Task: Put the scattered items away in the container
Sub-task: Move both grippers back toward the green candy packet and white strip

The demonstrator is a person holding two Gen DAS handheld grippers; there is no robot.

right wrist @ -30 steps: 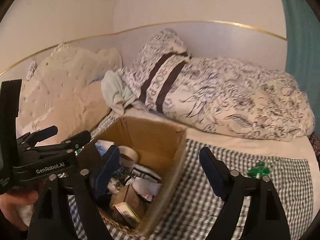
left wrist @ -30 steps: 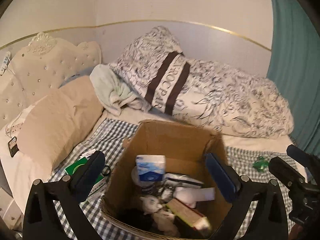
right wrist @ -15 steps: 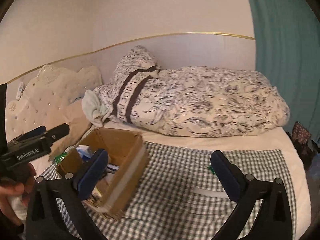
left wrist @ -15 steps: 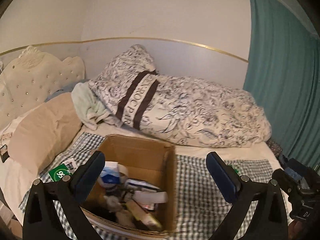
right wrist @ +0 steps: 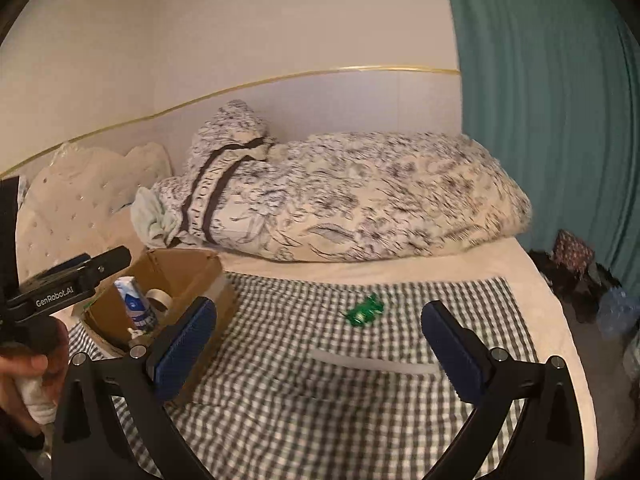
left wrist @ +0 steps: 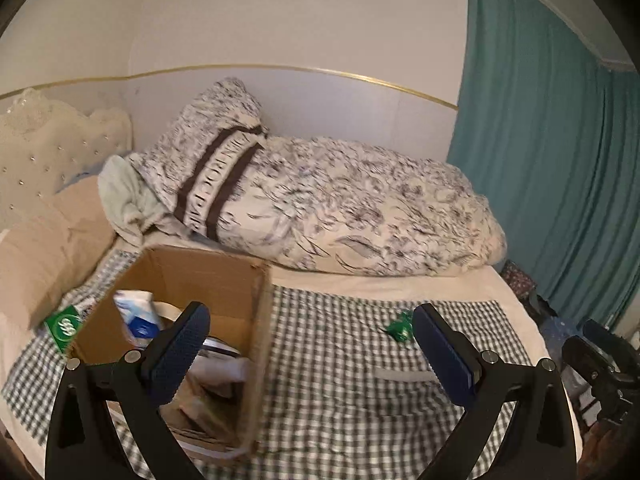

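box: cardboard box (left wrist: 224, 280) sits on the checked cloth (right wrist: 320, 400), already stuffed with bits
wrapper: green wrapper (right wrist: 365, 310) lies loose, right of the box
strip: white strip (right wrist: 372, 363), right of the box too
right gripper (right wrist: 320, 348): wide apart, nothing in it
left gripper (left wrist: 316, 352): wide too, empty

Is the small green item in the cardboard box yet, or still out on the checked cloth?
Out. The small green item lies on the checked cloth, apart from the cardboard box, with neither tongs touching it.
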